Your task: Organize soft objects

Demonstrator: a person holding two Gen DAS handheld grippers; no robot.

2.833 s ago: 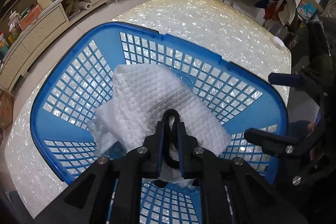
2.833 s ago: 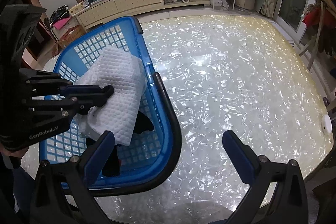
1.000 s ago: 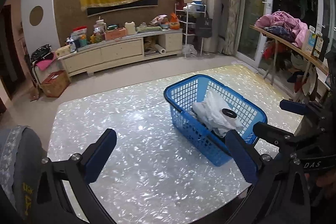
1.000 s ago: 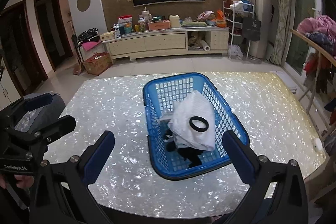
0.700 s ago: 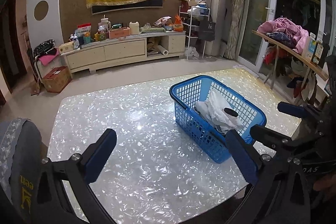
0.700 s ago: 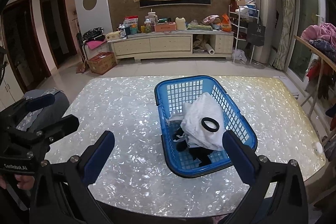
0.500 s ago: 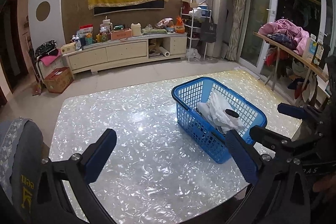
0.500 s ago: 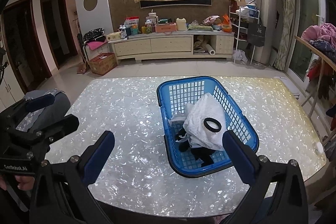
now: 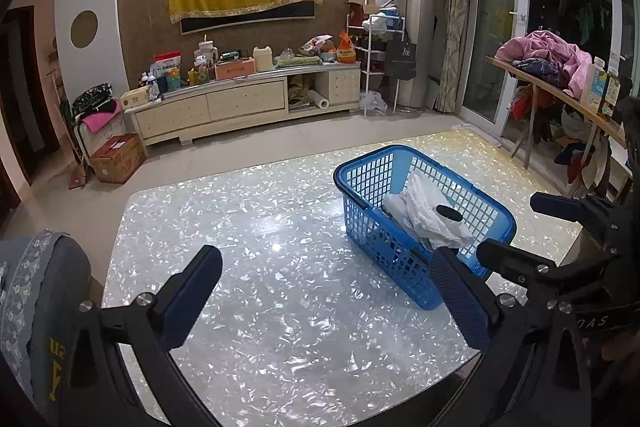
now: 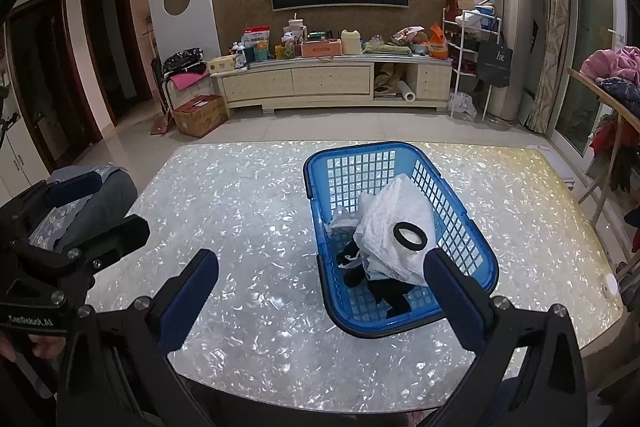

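We note a glossy, pearl-flecked white bench [image 10: 256, 211] carrying a blue plastic lattice basket [image 10: 478, 255] right of centre, holding a crumpled white cloth [image 10: 394, 223] topped by a black ring [image 10: 410, 235]. Left claw [image 9: 328, 297] and right claw [image 10: 326, 301] both wide, empty. Cream sideboard [image 10: 332, 83] along far wall.

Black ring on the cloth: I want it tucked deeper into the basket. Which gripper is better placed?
Probably right. The right gripper is open, with the ring just beyond its fingertip. The left gripper, also open, faces mostly bare table, the basket off to its side.
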